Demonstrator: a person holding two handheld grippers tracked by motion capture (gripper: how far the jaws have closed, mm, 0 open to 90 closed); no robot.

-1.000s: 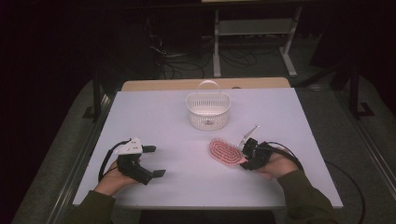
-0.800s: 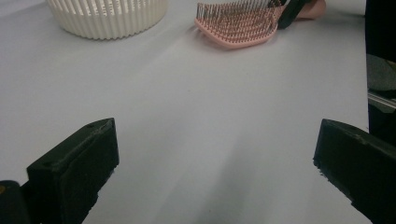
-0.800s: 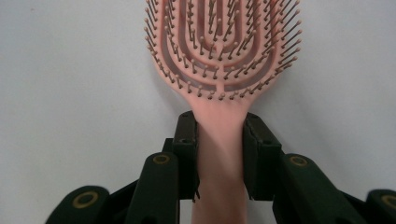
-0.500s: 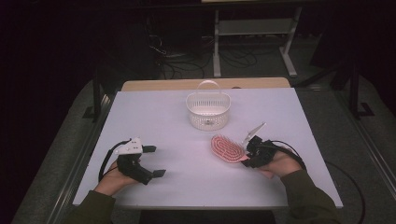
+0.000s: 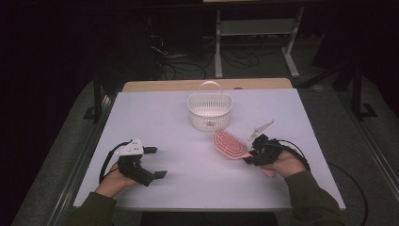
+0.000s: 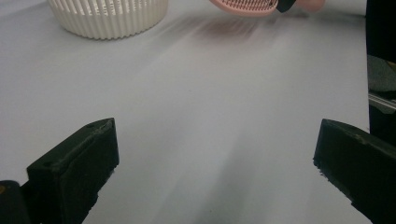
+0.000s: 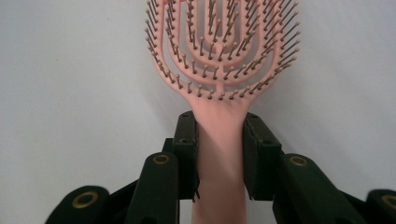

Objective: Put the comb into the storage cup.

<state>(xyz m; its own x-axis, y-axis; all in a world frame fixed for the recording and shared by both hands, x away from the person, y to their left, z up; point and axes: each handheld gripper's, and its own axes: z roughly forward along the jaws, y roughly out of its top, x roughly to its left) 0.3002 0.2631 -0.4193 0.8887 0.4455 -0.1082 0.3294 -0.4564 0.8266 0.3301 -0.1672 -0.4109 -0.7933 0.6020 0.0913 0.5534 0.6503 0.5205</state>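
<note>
Hairbrush [image 5: 229, 143] shifted slightly over white table [image 5: 188, 141].

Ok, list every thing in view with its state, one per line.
Hairbrush: pink, bristles up, handle clamped, head lifted off the table near the basket.
Basket: white, upright, handle raised, nothing visible inside.
Right hand-held gripper: shut on the hairbrush handle.
Left hand-held gripper: open, nothing between its jaws, low over the table.
</note>
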